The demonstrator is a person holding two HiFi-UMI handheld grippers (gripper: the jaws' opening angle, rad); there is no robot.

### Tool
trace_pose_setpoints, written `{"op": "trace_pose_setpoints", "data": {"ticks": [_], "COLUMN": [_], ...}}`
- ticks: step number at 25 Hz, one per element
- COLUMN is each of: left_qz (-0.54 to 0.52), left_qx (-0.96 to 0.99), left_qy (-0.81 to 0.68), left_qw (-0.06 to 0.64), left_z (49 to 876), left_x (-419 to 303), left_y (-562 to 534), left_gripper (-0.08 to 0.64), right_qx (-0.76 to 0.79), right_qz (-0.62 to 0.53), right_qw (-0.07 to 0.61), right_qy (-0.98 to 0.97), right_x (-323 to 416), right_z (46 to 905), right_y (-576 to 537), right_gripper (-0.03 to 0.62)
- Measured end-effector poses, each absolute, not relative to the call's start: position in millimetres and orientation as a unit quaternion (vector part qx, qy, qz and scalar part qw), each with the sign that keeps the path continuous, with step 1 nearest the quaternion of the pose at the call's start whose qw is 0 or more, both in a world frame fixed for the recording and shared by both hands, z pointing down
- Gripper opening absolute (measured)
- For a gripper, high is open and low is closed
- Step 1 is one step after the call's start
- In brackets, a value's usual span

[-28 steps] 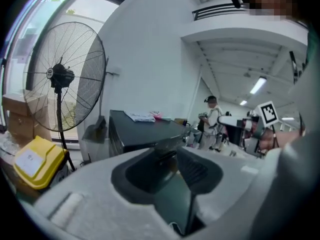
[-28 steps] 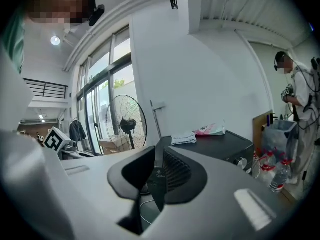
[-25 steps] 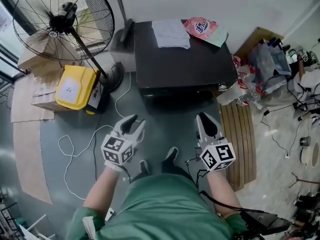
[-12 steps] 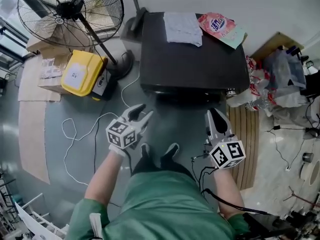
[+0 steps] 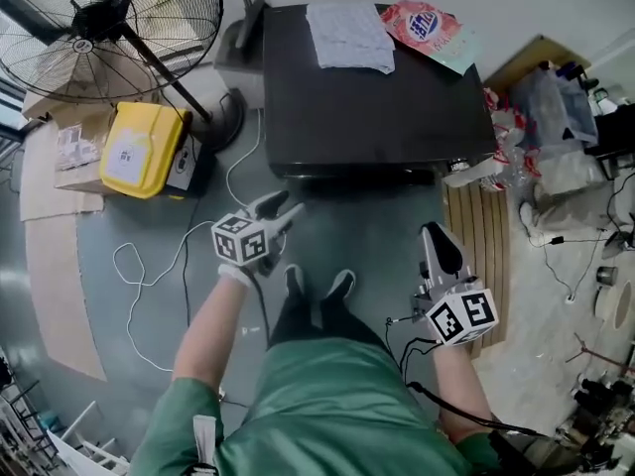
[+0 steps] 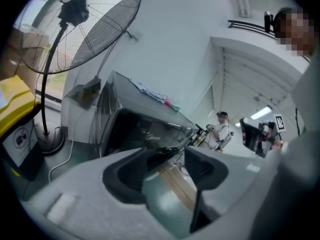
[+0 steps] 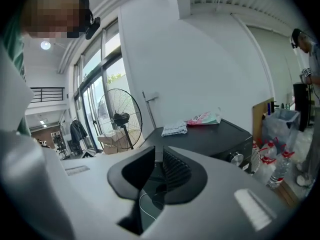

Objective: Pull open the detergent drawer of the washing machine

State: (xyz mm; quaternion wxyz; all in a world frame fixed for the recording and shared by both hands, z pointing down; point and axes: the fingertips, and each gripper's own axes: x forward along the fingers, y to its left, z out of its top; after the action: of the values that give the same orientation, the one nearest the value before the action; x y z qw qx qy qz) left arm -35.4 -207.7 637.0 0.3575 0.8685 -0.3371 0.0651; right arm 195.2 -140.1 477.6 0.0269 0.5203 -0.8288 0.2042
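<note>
The black washing machine (image 5: pixel 377 87) stands at the top centre of the head view, seen from above. Its front panel (image 6: pixel 145 126) faces me, dark and blurred, and I cannot make out the detergent drawer on it. My left gripper (image 5: pixel 281 206) hangs in front of the machine's left front corner, apart from it. Its jaws (image 6: pixel 170 166) have just been opening and stand open with nothing between them. My right gripper (image 5: pixel 434 234) is lower right, off the machine's right front corner, and its jaws (image 7: pixel 159 159) are shut and empty. A dial (image 7: pixel 236 157) shows on the front panel.
A folded cloth (image 5: pixel 347 36) and a pink packet (image 5: pixel 427 23) lie on the machine's top. A standing fan (image 5: pixel 109 28) and a yellow case (image 5: pixel 134 152) are at the left, with a white cable (image 5: pixel 149 266) on the floor. A wooden slat board (image 5: pixel 481 256) and bottles (image 5: pixel 506 137) are at the right.
My left gripper has dropped and come closer to the machine's left front corner, with its jaws spread wider. The right gripper has shifted a little lower right.
</note>
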Motion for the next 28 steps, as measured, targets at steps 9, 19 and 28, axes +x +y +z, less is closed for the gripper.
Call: {"op": "trace_pose_setpoints", "data": {"ticks": [9, 19, 28], "left_qz": [0.05, 0.025, -0.01], "left_qx": [0.858, 0.848, 0.856], "left_qy": [-0.31, -0.297, -0.263], "left_qw": [0.406, 0.439, 0.445], "left_z": [689.4, 715.8, 714.2], "left_x": [-33.7, -26.6, -12.9], "left_y": [-238.3, -263.5, -274.3], "left_gripper": [0.253, 0.27, 0.293], "right_qx": [0.557, 0.59, 0.574], "right_qz": [0.212, 0.224, 0.233], "right_qw": [0.055, 0.064, 0.032], "right_qy": [-0.801, -0.773, -0.784], "right_x": [182.4, 181.0, 164.8], "right_z": [488.3, 497.6, 498.7], "right_y": [-114.0, -93.1, -81.9], "right_gripper": [0.035, 0.035, 0.035]}}
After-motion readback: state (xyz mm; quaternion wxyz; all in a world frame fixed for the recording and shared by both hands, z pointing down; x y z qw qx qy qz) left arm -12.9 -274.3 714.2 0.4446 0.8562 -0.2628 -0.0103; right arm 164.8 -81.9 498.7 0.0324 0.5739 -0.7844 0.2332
